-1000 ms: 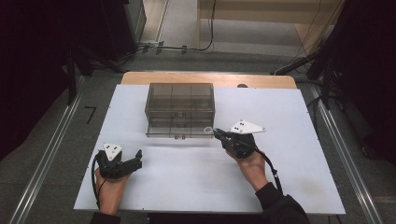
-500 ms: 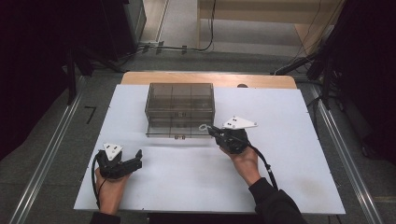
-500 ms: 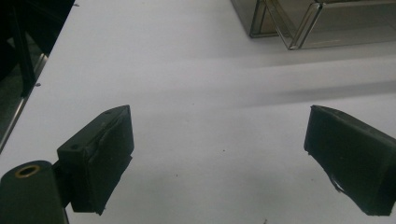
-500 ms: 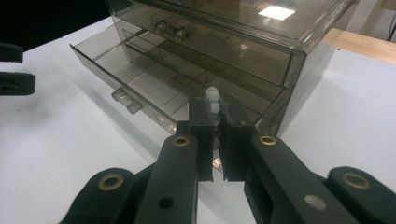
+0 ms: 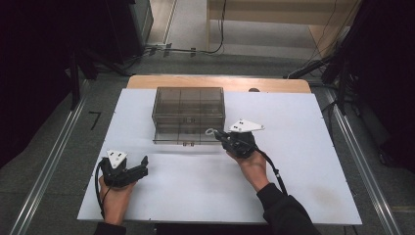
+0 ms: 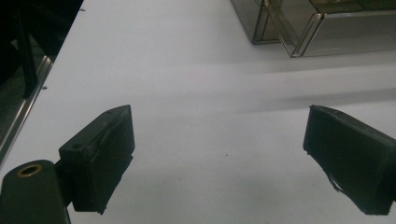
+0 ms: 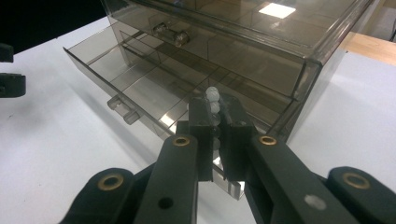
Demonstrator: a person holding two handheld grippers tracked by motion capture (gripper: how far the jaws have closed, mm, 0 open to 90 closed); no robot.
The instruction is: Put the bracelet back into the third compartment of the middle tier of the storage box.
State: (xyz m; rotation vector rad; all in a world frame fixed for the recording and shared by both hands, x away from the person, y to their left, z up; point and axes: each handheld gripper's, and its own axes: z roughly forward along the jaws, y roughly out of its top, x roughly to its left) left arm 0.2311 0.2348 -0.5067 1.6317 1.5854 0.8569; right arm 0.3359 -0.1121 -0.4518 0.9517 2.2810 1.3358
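Right gripper view: right gripper (image 7: 218,109) clamps a bead string (image 7: 213,100) over the open drawer (image 7: 140,88).

The smoky transparent plastic drawer box (image 5: 188,110) stands at the far middle of the white table top (image 5: 303,161), and its pulled-out bottom drawer (image 5: 183,133) juts toward the person, blocking a straight reach there. Wide bare surface lies to the box's left, to its right and all along the near edge.
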